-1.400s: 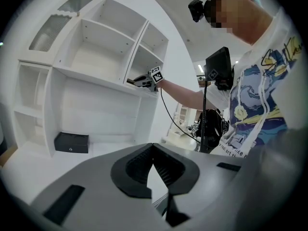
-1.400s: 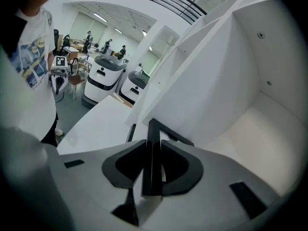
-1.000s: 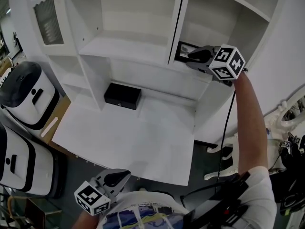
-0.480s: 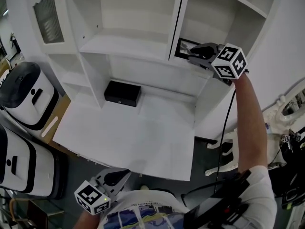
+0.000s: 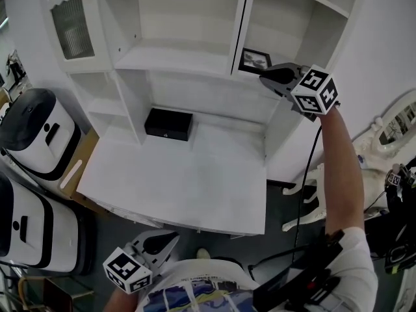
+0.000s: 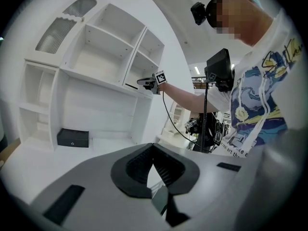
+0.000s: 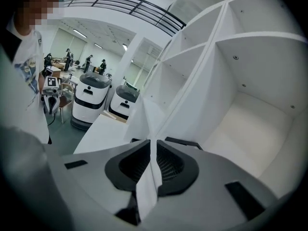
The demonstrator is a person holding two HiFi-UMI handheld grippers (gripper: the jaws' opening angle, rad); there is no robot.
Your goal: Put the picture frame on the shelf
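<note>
While the frame (image 5: 255, 60) stands on the shelf (image 5: 250, 76), upper centre, the right gripper's (image 5: 262, 77) empty fingers, just closing, are narrowly spread; the left gripper's (image 5: 173, 237) touch.

Head view: from the person's head, looking steeply down. The white open-fronted shelf unit (image 5: 188, 57) spans the upper frame and the white flat desk top (image 5: 175, 174) lies at centre, both at middle range.
Left gripper view: low behind the left gripper (image 6: 153, 148), facing the shelf unit (image 6: 96, 57), which is far off at upper left of frame.
Right gripper view: behind the right gripper (image 7: 150, 146), close against the shelf unit (image 7: 250, 95), which fills the right of frame.
Shared, head and left gripper views: small black rectangular box (image 5: 168, 123), seen again at lower left (image 6: 72, 137).
Shared, head and right gripper views: rounded white-and-black machines (image 5: 36, 129), seen again at left of frame (image 7: 91, 97).
</note>
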